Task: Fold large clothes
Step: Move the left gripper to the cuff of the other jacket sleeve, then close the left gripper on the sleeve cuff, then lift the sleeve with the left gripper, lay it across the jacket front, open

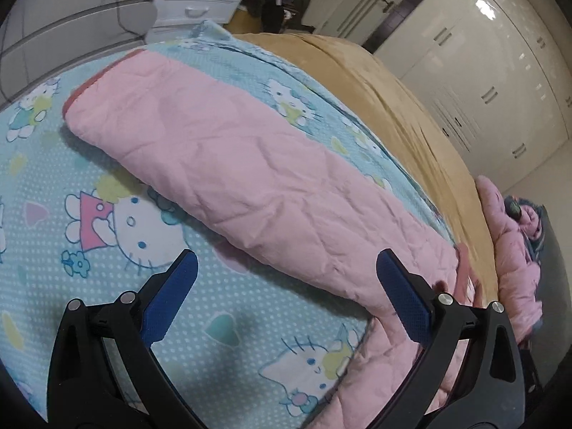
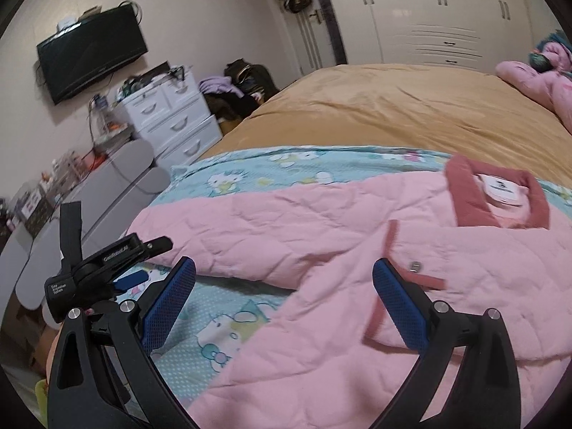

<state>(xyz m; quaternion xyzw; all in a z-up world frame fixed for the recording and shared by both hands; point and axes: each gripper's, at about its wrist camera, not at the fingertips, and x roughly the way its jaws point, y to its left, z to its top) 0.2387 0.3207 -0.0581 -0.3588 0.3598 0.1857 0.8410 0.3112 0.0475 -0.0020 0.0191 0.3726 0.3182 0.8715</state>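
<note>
A large pink quilted jacket (image 2: 321, 228) with dark pink trim lies spread on a blue cartoon-cat blanket (image 2: 250, 164) on the bed. Its collar (image 2: 497, 193) with a white label is at the right. One sleeve (image 1: 221, 164) stretches diagonally across the blanket (image 1: 107, 286) in the left wrist view. My left gripper (image 1: 286, 286) is open and empty, just above the blanket beside the sleeve; it also shows in the right wrist view (image 2: 121, 268). My right gripper (image 2: 284, 296) is open and empty over the jacket's front.
A tan bedspread (image 2: 393, 107) covers the far part of the bed. Another pink garment (image 2: 543, 82) lies at the far right corner. White drawers (image 2: 171, 121), a wall TV (image 2: 93, 53), a wardrobe (image 2: 429, 10) and a pile of clothes (image 2: 243, 85) stand around the bed.
</note>
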